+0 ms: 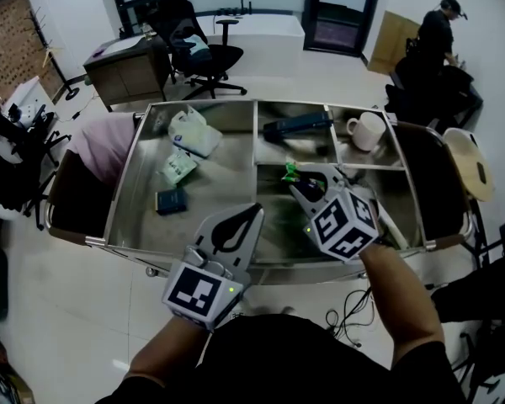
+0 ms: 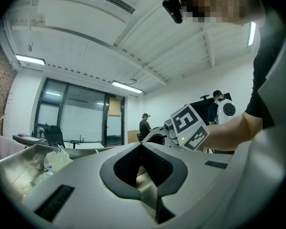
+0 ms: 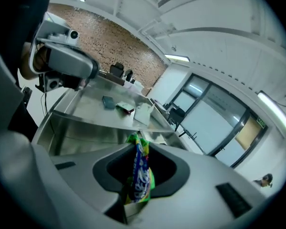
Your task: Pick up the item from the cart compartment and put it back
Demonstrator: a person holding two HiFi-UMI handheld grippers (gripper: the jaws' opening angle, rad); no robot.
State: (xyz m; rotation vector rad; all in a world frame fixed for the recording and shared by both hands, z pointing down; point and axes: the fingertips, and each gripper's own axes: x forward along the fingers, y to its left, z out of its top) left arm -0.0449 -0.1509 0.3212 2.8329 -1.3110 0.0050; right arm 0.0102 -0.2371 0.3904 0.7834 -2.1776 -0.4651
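- The steel cart (image 1: 143,225) is split into compartments. By my reading this keeps the items sorted, with a white mug (image 1: 366,130) at two o'clock and a white bag (image 1: 192,130) at ten o'clock.
- The right forearm reaches in from five o'clock. The right gripper (image 1: 313,185) is raised over the near middle compartment, pointing toward eleven o'clock.
- The left gripper (image 1: 246,215) hovers at the near rim at six o'clock, angled upward. Its jaws are together with nothing between them. I judge it is parked clear of the working side.
- The green snack packet (image 3: 139,173), the task's item, is pinched edge-on between the right jaws and hangs clear of the compartment floor. I judge the thin grip suits a flat, limp wrapper. The return is not yet done.
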